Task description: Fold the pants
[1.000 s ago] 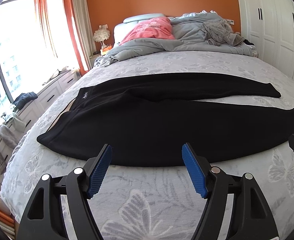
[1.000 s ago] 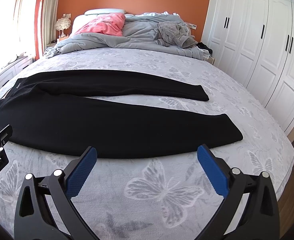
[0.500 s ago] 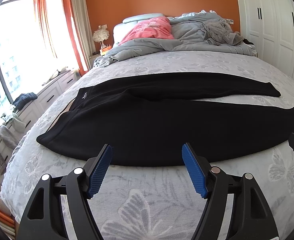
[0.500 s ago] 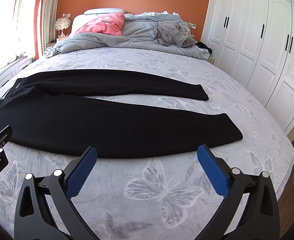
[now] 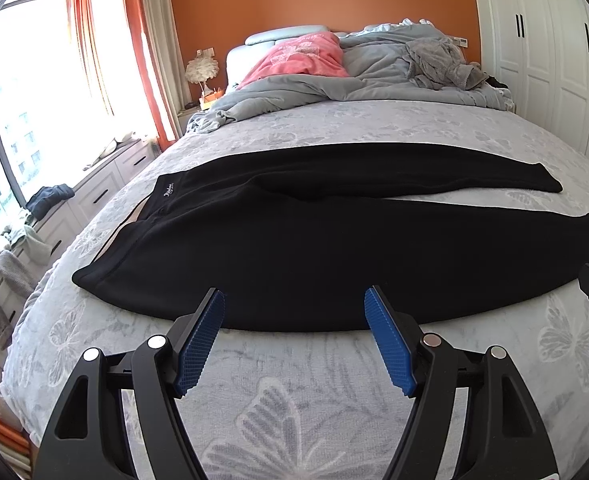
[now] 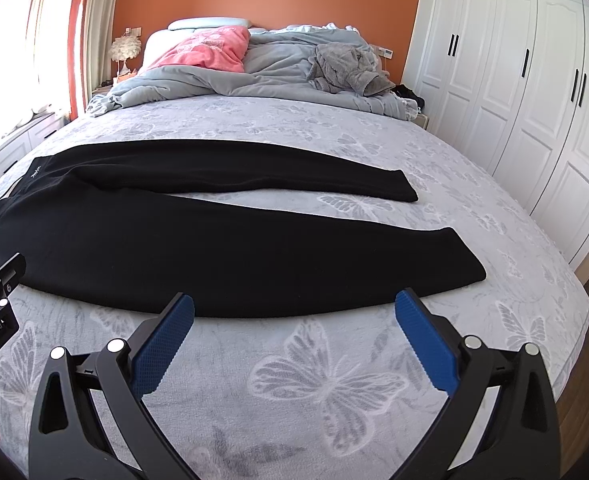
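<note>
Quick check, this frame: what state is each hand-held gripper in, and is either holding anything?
Left hand-held gripper: open, holding nothing, short of the black pants.
Right hand-held gripper: open, holding nothing.

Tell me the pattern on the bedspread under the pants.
Pale grey bedspread with a white butterfly print, clearest in the right wrist view.

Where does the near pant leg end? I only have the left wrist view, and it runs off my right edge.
Observer: The near leg's cuff lies flat on the bedspread, short of the bed's right side.
Operator: Right hand-held gripper holding anything?
Observer: No. The right hand-held gripper is open with nothing between its pads, pointed at the near edge of the pants.
</note>
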{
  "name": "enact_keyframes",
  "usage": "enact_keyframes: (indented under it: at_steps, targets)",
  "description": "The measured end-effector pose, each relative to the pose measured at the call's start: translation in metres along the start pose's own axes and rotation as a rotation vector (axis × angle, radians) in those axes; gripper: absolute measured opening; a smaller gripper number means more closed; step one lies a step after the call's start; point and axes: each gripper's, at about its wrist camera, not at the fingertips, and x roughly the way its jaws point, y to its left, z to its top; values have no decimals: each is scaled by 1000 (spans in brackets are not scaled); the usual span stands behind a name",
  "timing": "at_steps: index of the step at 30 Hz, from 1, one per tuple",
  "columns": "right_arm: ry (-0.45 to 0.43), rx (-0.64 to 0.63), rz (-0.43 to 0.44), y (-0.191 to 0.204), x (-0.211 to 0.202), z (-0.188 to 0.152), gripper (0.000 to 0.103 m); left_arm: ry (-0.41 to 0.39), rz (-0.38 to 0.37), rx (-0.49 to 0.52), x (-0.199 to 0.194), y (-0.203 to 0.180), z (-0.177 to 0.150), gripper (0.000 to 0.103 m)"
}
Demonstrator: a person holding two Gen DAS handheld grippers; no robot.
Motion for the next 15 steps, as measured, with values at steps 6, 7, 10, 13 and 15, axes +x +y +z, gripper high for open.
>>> enact_keyframes:
  at_steps: [6, 7, 10, 13, 15]
  targets:
    - [0, -1, 0, 0, 0, 0, 98, 0, 3, -1, 1, 0, 0, 70]
    - [1, 0, 1, -1, 0, 0, 98, -1, 3, -2, 0, 0, -1, 70]
    - [0, -2, -1, 0, 0, 0, 98, -1, 3, -1, 1, 1, -1, 70]
    - [0, -2, 0, 1, 0, 0, 98, -1, 3, 0, 1, 0, -1, 70]
    - [0, -2, -1, 1, 0, 0, 98, 0, 2, -1, 1, 0, -1, 70]
